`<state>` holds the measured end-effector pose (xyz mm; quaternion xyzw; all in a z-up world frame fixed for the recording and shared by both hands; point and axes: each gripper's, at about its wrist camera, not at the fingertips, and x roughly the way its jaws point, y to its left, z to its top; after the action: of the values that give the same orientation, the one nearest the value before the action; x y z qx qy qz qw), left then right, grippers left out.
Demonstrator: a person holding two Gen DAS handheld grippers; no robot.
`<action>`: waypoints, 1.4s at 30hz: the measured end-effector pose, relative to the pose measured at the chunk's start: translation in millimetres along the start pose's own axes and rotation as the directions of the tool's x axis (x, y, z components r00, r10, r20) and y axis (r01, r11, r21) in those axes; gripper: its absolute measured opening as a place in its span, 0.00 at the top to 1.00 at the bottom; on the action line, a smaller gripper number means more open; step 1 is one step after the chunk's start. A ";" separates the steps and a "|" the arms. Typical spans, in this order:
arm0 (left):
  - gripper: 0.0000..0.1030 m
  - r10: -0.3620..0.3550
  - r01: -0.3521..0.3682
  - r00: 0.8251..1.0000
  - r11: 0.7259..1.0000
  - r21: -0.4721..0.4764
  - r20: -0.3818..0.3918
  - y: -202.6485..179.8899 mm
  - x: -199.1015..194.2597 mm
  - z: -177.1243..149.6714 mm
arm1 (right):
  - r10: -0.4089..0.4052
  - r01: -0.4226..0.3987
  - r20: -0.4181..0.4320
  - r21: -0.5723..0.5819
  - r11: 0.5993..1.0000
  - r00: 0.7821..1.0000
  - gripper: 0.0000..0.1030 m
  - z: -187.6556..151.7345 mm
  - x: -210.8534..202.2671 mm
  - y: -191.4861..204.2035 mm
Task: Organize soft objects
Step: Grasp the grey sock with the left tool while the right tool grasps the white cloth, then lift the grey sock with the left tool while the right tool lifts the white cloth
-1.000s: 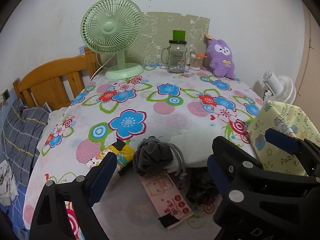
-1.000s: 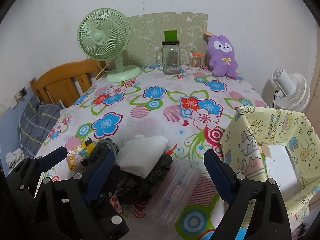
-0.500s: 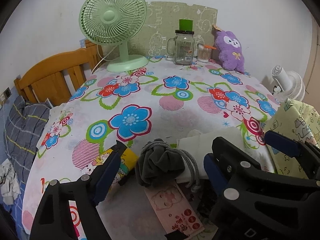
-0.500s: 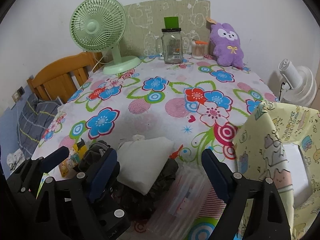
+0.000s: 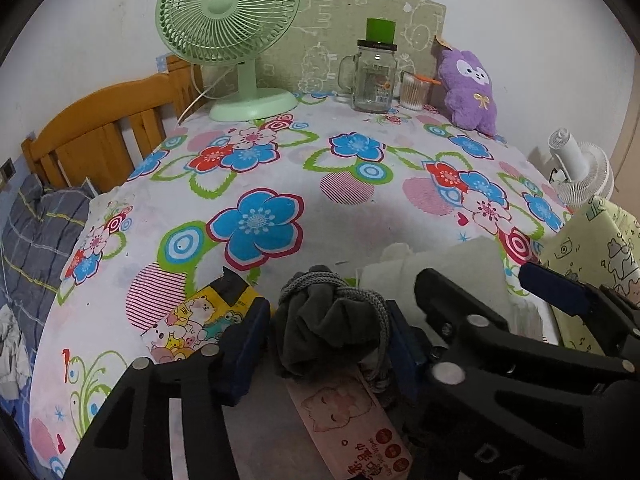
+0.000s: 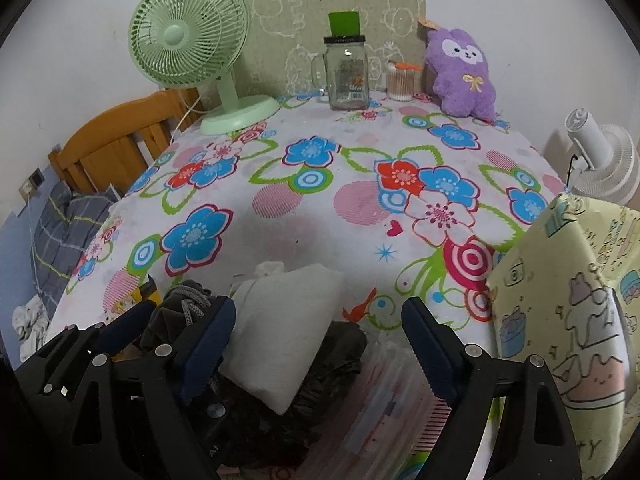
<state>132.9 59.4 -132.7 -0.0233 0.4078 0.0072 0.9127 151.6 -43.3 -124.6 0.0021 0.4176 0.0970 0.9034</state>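
A dark grey bundled sock [image 5: 328, 328] lies at the near edge of the floral tablecloth [image 5: 280, 184]. My left gripper [image 5: 326, 336] has its blue pads on both sides of the sock and is shut on it. A white folded cloth [image 6: 280, 328] lies to its right, on a black crumpled item [image 6: 340, 356]. My right gripper [image 6: 316, 344] is open, its fingers on either side of the white cloth. A pink wipes packet [image 5: 352, 420] lies under the sock. A yellow-green patterned box [image 6: 568, 312] stands at the right.
At the back stand a green fan [image 5: 228, 28], a glass jar [image 5: 374, 76], a cotton swab cup [image 5: 414, 90] and a purple plush [image 5: 470, 84]. A cartoon packet [image 5: 192, 320] lies left of the sock. A wooden bed frame [image 5: 100, 136] is left; a white fan [image 5: 580, 172] right.
Both grippers moved forward and down over the pile. My left gripper closed from open onto the grey sock. My right gripper stayed open and came down around the white cloth.
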 end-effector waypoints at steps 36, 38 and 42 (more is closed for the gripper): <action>0.66 -0.024 0.023 0.999 1.000 0.018 0.048 -9.3 -29.8 6.0 | 0.056 -0.056 0.039 -0.012 0.998 0.998 0.75 6.3 -24.6 3.5; 0.66 -0.023 0.022 0.998 1.000 0.018 0.056 -10.1 -33.9 7.1 | 0.056 -0.055 0.046 -0.014 0.998 0.997 0.76 7.1 -29.6 3.6; 0.66 -0.025 0.023 0.997 1.000 0.020 0.078 -13.0 -44.5 9.6 | 0.053 -0.052 0.065 -0.017 0.999 0.996 0.76 9.1 -40.3 3.2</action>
<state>110.8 47.1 -92.7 -0.0193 0.3717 -0.0067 0.9281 132.5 -46.6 -88.1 0.0092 0.3869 0.1237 0.9137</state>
